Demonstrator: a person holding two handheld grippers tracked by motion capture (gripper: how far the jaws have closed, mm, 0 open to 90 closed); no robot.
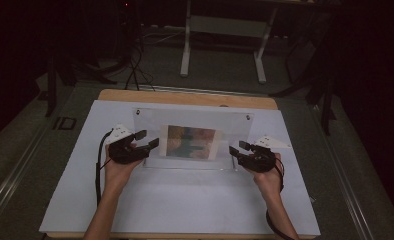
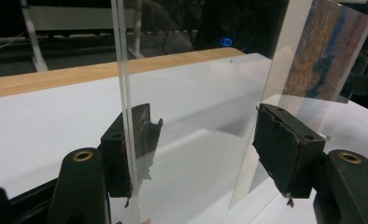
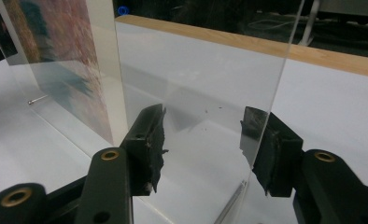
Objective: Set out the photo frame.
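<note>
A clear acrylic photo frame (image 1: 190,125) stands upright on the white sheet (image 1: 185,200), with a colourful photo (image 1: 191,142) at its middle. My left gripper (image 1: 147,138) is open at the frame's left edge. In the left gripper view the clear plate (image 2: 124,84) runs between the spread jaws of that gripper (image 2: 203,121), close against the left jaw, and the photo (image 2: 322,51) shows farther off. My right gripper (image 1: 239,148) is open at the right edge. In the right gripper view, that gripper's (image 3: 203,121) jaws straddle the plate's edge (image 3: 278,79), and the photo (image 3: 56,46) is beyond.
The white sheet covers a wooden table whose far edge (image 1: 185,97) is bare. A small metal pin (image 3: 37,99) lies on the sheet by the frame's base. A white desk frame (image 1: 225,30) and cables (image 1: 135,65) stand on the floor beyond.
</note>
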